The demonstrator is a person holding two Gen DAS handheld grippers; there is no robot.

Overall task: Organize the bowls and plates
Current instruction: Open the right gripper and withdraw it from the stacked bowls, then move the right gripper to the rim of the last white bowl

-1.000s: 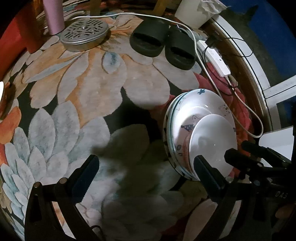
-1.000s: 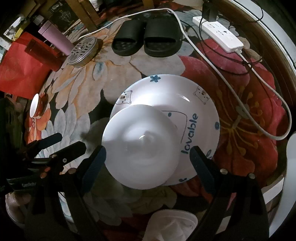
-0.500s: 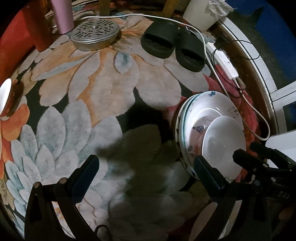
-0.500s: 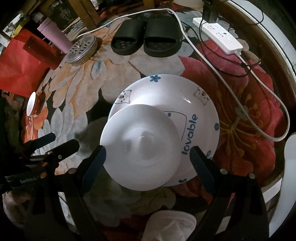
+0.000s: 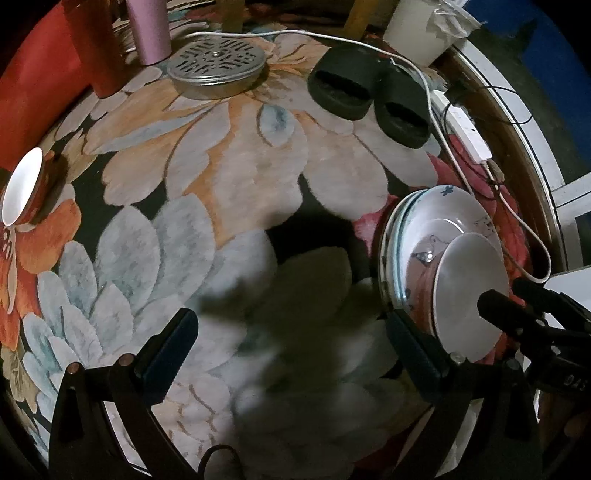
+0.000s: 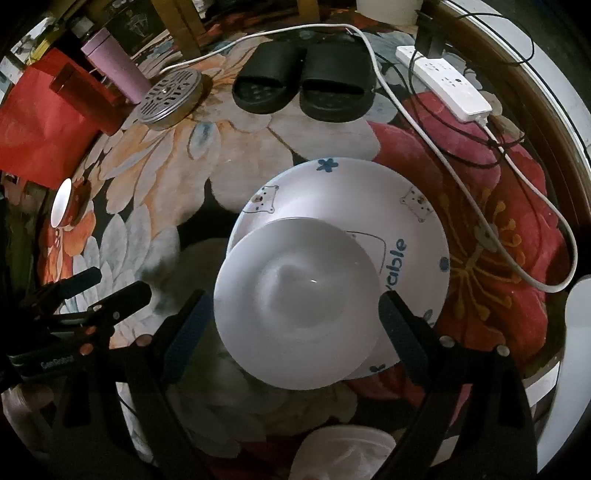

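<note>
The right gripper (image 6: 291, 317) points steeply down with its jaws spread wide, and the plain white round bowl (image 6: 299, 299) sits between its two blue-padded fingers (image 6: 188, 328), its rim close to each pad; whether either pad actually touches the rim cannot be told. That bowl rests off-centre on the stack of white ceramic plates with blue bear drawings and lettering (image 6: 369, 199), which lies on the flower-patterned rug (image 6: 155, 162) and reaches forward beyond the fingertips. The left gripper (image 5: 291, 343) is also wide open and holds nothing; only rug shows between its fingers. Its right finger (image 5: 413, 350) overlaps the near edge of the plate stack (image 5: 436, 206) in its own camera's view, though contact cannot be judged, and the white bowl (image 5: 469, 291) lies just outside that finger. Well beyond the left finger, at the far left, a small white-lined cup (image 5: 22, 188) stands on the rug. Farther ahead of both grippers lie a pair of black rubber slippers (image 6: 303, 81), a round perforated metal lid (image 5: 216, 68), a pink cylindrical bottle (image 5: 147, 29), a white power strip (image 6: 443, 83) and a white cable (image 6: 461, 184).
</note>
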